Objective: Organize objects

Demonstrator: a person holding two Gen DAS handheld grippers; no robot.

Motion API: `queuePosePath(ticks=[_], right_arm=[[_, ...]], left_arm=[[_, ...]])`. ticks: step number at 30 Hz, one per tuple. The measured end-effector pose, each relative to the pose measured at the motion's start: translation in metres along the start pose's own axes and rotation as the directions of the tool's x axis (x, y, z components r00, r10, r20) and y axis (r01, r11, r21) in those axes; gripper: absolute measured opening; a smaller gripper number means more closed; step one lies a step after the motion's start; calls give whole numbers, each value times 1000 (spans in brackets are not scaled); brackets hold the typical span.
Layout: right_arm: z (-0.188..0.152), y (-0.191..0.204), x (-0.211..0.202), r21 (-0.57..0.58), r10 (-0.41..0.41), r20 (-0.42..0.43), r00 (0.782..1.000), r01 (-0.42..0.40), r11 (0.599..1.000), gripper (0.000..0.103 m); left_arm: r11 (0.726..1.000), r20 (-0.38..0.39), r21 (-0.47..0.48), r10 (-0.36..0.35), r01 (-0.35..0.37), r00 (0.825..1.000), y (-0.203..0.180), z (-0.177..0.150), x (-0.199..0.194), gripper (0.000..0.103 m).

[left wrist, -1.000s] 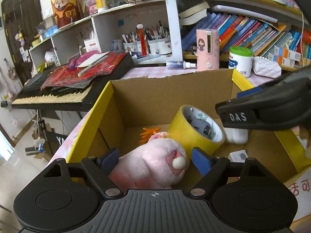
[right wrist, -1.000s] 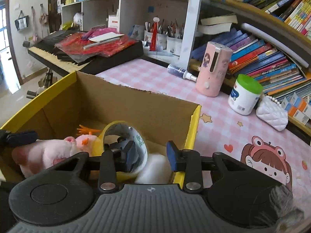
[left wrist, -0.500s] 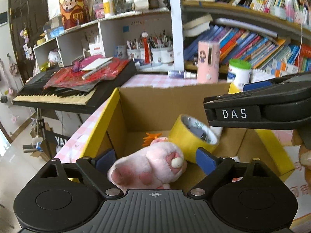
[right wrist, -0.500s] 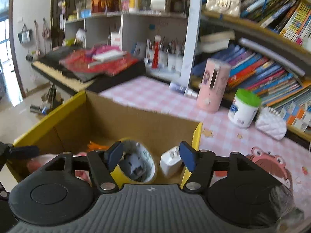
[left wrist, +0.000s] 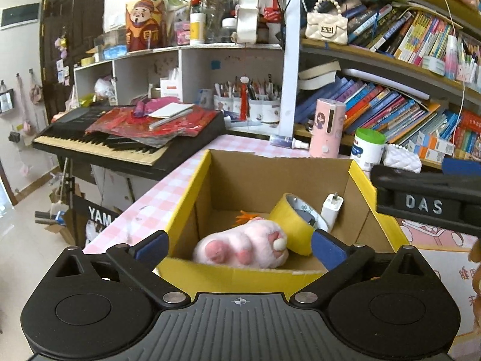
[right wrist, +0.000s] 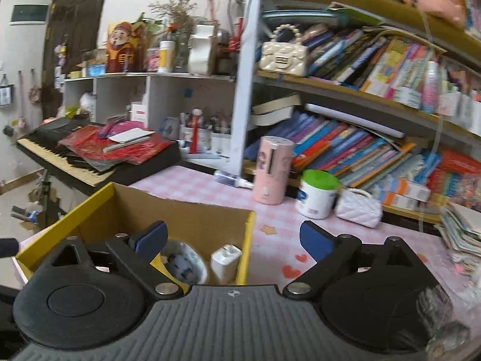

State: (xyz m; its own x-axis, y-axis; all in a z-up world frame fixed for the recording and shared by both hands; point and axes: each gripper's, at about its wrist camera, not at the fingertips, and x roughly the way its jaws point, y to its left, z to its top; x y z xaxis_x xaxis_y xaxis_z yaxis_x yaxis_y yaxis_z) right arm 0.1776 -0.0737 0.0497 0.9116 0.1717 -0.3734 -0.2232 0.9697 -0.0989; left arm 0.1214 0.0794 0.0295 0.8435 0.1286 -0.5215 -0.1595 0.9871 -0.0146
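Observation:
A yellow-rimmed cardboard box stands on the pink checked table. In it lie a pink plush toy, a yellow tape roll and a white charger. My left gripper is open and empty, held above the box's near rim. My right gripper is open and empty above the box's right wall; the tape roll and the charger show below it. The right gripper's side crosses the left wrist view at the right.
A keyboard with red bags stands left of the table. At the back are a pink dispenser, a green-lidded jar, a white quilted purse, a small bottle and book shelves.
Both grippers have risen and pulled back from the box. The right gripper's jaws have opened wider, and the charger now stands free in the box. The plush toy lies where it was.

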Motion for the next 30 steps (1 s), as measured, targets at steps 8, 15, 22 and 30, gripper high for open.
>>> queuePosePath(ticks=[8, 15, 22, 30], right_arm=[[-25, 7, -35, 27, -65, -57, 996, 67, 997, 98], [-51, 23, -64, 54, -98, -161, 982, 108, 993, 101], [-68, 40, -98, 24, -113, -181, 977, 119, 993, 103], [-87, 38, -133, 46, -163, -204, 965, 176, 983, 103]], left_arm=[[1000, -11, -16, 24, -24, 1000, 15, -20, -26, 102], [998, -44, -59, 36, -39, 998, 34, -39, -52, 102], [996, -48, -56, 73, -76, 996, 39, -52, -75, 103], [1000, -57, 13, 18, -17, 998, 27, -69, -96, 103]])
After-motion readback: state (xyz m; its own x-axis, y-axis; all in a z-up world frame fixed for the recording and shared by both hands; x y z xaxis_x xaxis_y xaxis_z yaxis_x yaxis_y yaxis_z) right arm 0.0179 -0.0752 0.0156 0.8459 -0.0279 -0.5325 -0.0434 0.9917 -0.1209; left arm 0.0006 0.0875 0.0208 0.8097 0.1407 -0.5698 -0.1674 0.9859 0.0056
